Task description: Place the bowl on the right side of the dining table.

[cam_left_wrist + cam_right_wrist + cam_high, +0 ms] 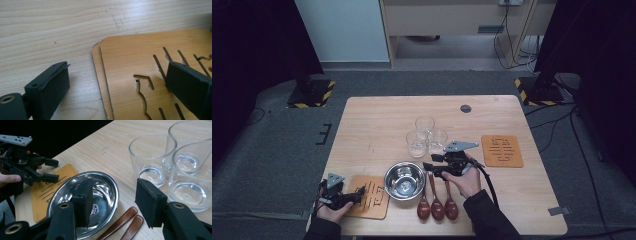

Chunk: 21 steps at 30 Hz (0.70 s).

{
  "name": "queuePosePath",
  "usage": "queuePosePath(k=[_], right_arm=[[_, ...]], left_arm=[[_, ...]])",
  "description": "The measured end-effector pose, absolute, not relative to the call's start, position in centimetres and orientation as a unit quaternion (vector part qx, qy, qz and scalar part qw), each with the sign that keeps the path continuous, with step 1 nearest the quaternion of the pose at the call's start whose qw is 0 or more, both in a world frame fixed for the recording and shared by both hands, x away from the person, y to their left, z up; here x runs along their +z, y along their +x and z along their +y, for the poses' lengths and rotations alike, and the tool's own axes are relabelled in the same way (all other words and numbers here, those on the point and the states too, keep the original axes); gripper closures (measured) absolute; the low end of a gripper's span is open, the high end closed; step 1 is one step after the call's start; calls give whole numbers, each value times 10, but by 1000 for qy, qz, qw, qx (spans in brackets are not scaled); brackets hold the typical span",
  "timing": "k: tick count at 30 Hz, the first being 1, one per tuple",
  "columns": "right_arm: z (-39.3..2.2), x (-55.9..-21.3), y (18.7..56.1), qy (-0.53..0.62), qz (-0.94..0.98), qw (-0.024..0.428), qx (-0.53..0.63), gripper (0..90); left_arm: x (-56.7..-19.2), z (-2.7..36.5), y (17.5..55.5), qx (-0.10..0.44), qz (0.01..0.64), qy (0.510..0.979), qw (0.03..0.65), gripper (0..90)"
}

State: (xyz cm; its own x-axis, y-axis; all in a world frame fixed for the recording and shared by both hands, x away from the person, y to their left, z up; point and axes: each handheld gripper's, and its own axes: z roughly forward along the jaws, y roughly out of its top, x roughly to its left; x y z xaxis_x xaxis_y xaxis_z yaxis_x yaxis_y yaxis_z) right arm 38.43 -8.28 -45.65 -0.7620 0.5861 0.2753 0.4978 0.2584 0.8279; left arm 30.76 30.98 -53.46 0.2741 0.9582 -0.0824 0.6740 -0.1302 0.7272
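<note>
We see a light wooden table standing on grey carpet. Beyond its far edge are a pale wall panel and a beige cabinet with cables hanging beside it. Two black stand bases with yellow-black hazard stripes flank the far corners; dark curtains close both sides.

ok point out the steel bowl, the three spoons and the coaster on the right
steel bowl [404, 180], high view, inner bottom
three spoons [437, 207], high view, head of the middle spoon
right coaster [502, 150], high view, centre of its slotted face
</note>
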Motion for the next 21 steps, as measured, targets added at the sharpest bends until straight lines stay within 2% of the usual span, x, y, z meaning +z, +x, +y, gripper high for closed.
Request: queuePosePath(k=[21], right_arm=[[-49, -475, 395, 342, 823, 25, 454, 536]], left_arm=[[-535, 310, 308, 209, 565, 722, 340, 47]])
